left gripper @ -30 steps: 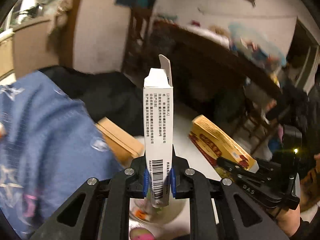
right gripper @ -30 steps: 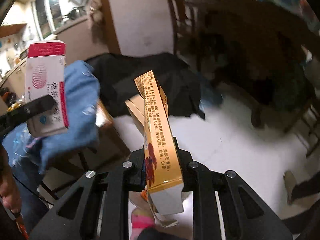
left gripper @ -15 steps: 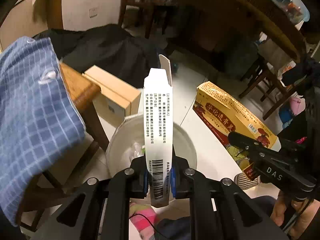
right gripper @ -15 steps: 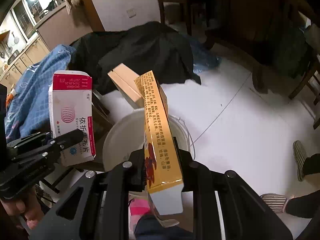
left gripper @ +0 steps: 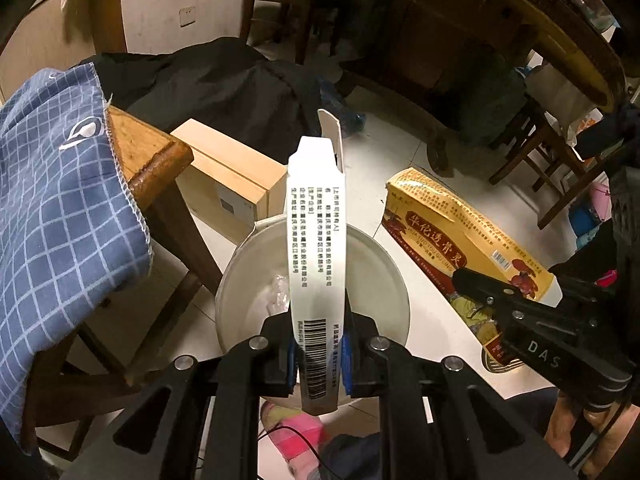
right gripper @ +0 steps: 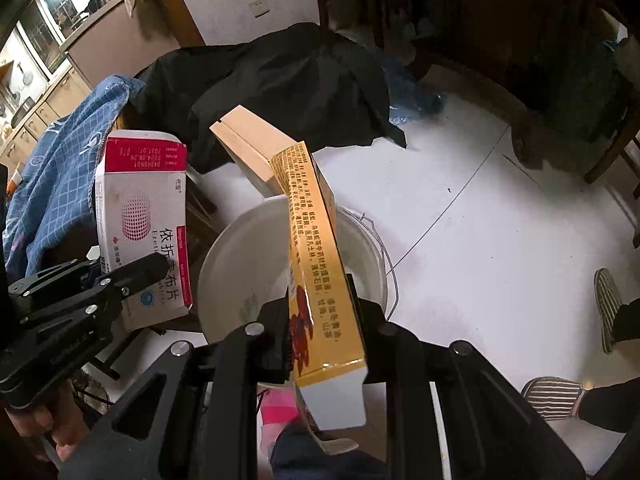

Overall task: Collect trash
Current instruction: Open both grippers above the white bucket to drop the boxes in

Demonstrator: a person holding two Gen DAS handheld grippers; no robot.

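Observation:
My left gripper [left gripper: 318, 354] is shut on a white and red medicine box [left gripper: 316, 240], its top flap open, held upright above a white bucket [left gripper: 384, 264] on the floor. The same box [right gripper: 144, 220] shows at the left in the right wrist view. My right gripper [right gripper: 324, 330] is shut on a long yellow box [right gripper: 316, 248], held over the bucket [right gripper: 236, 252]. That yellow box [left gripper: 460, 240] shows at the right in the left wrist view. Some crumpled clear plastic [left gripper: 276, 292] lies inside the bucket.
A wooden table corner [left gripper: 148, 152] with a blue checked cloth [left gripper: 52, 200] is at the left. A tan cardboard box [left gripper: 228, 176] stands behind the bucket, with black fabric [left gripper: 224, 88] beyond. Chairs and a table [left gripper: 520, 80] are at the back right. Striped slippers [right gripper: 608, 308] are on the white floor.
Both grippers have tilted downward with their boxes, so the white bucket has come into view and now lies directly below both boxes. Both grips are unchanged.

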